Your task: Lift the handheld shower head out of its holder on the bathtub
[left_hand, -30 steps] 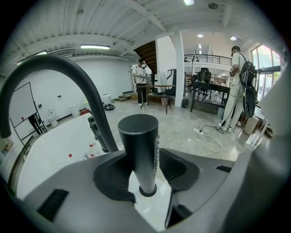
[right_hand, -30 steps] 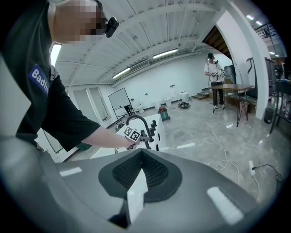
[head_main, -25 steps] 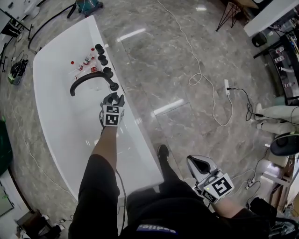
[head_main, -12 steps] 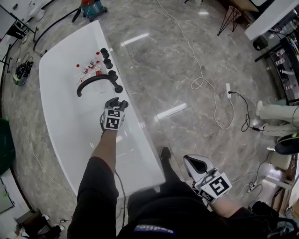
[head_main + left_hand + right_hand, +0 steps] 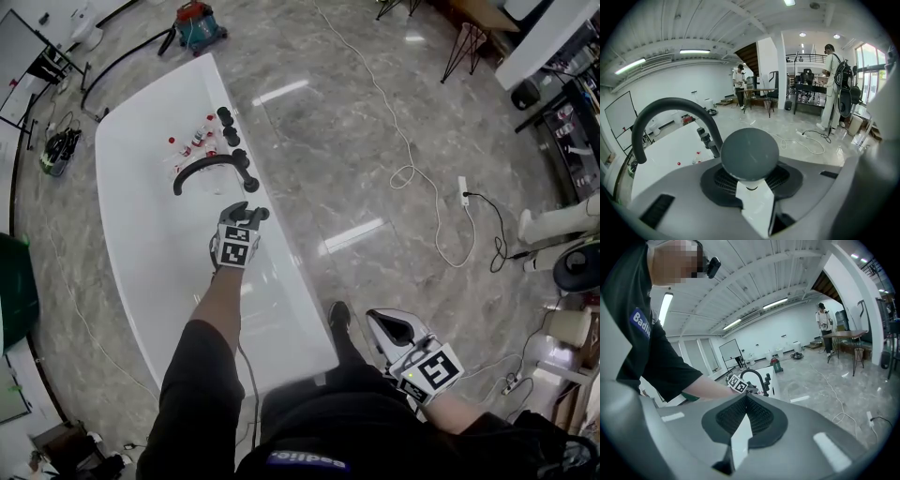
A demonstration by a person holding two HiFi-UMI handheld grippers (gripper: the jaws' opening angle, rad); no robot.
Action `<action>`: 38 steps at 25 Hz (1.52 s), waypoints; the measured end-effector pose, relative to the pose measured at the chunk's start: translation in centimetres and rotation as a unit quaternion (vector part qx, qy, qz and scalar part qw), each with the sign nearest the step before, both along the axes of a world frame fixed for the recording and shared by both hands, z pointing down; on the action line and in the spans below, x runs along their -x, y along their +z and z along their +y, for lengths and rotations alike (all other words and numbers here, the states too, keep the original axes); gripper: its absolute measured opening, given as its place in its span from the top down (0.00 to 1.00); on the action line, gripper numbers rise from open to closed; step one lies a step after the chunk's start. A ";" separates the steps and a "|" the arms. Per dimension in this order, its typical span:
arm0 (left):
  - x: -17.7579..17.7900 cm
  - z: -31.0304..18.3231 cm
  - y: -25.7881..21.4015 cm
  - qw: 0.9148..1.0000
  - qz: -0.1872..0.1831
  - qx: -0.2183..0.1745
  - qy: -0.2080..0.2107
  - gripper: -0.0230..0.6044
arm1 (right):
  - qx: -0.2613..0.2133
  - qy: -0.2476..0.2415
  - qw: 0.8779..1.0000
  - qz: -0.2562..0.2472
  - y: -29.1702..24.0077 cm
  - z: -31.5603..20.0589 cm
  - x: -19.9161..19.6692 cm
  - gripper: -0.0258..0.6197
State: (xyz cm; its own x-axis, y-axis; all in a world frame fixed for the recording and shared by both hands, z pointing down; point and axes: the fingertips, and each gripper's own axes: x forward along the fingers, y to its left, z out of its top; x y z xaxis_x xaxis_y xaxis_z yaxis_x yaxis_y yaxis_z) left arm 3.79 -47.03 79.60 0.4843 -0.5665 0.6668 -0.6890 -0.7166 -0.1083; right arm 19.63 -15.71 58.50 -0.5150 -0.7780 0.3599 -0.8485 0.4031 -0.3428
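Over the bathtub [image 5: 150, 253], left tongs [image 5: 249, 212] clamp the shower head [image 5: 750, 154]; right tongs [image 5: 386, 324] together.

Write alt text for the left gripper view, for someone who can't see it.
The left gripper grips a round grey shower head, held up close to the camera. Behind it a black arched faucet stands over a white bathtub, and people stand far off in a bright hall.

White lettering on blue chest patch [image 5: 641, 324] of black shirt [image 5: 628, 352], partly cut off.
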 end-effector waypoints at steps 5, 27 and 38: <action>1.0 1.5 -2.1 1.000 0.010 -0.011 -0.006 0.76 | -0.010 -0.008 1.000 -0.001 -1.4 0.9 1.2 0.96; 5.9 11.7 -8.5 0.998 0.050 -0.043 -0.024 0.76 | -0.056 -0.060 0.997 -0.009 -5.7 5.2 6.8 0.96; 8.8 15.6 -10.4 0.996 0.067 -0.051 -0.033 0.76 | -0.073 -0.068 0.995 -0.010 -7.1 6.2 9.1 0.96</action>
